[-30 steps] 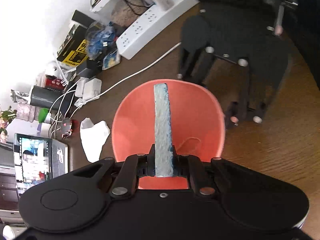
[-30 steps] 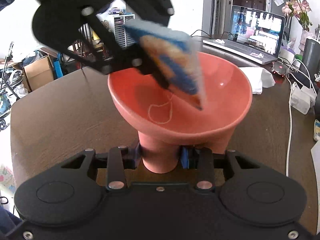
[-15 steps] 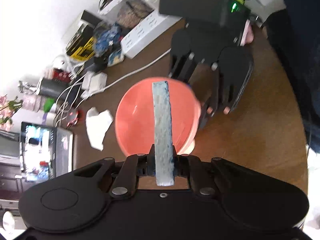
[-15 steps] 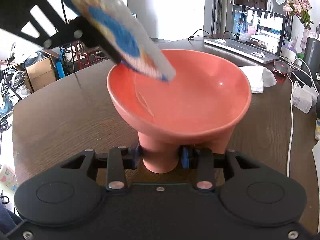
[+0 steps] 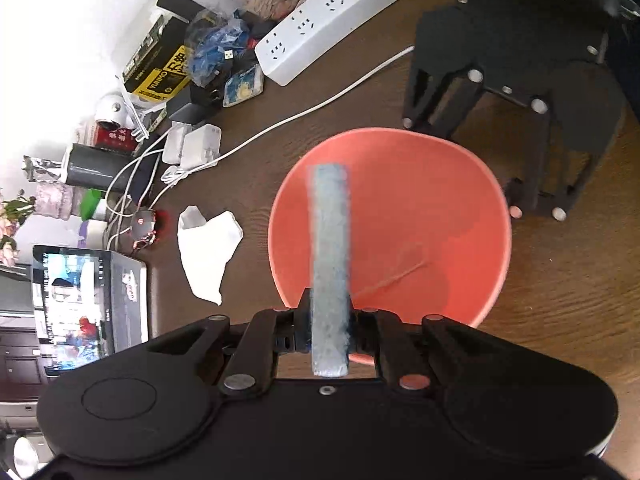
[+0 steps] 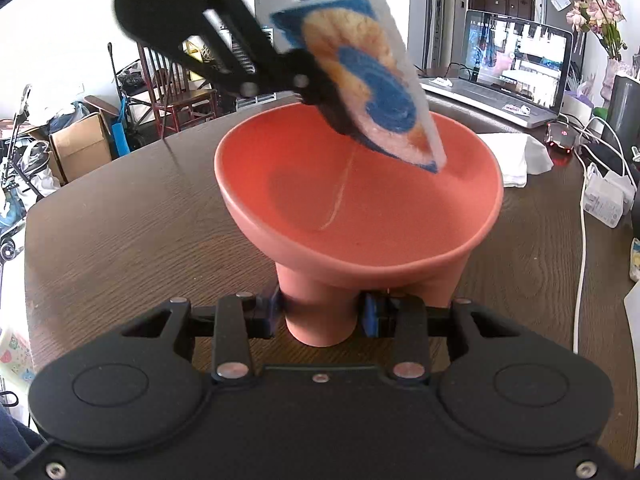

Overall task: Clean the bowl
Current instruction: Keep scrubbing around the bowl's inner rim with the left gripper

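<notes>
bowl: the coral-red footed bowl sits upright on the brown wooden table, mouth facing up, stem going straight down to the tabletop. It's pretty much round, so no real long axis apart from that vertical stem.

right gripper: the right gripper is clamped on the bowl's foot, one blue pad on each side of the stem, low down near the table.

sponge: the sponge is a flat slab, blue and orange swirl on the face, white along one edge. From the left wrist view I only get its thin edge, with the long axis running straight out from the fingers over the bowl. From the other side it slants down into the bowl's mouth, lower corner near the far inner wall. Can't tell if it's actually touching.

left gripper: the left gripper is squeezed tight on the near end of the sponge.

inside the bowl: a thin pale streak runs down the inner wall. No idea what it is.

stuff around: crumpled white cloth just beside the bowl, open laptop past that, white power strip, chargers and white cables, all well apart from the bowl. Nothing sits between the sponge and the bowl.

hard to see: the sponge is a bit motion-blurred, and the left gripper body hides the bowl's near rim in its own view.
</notes>
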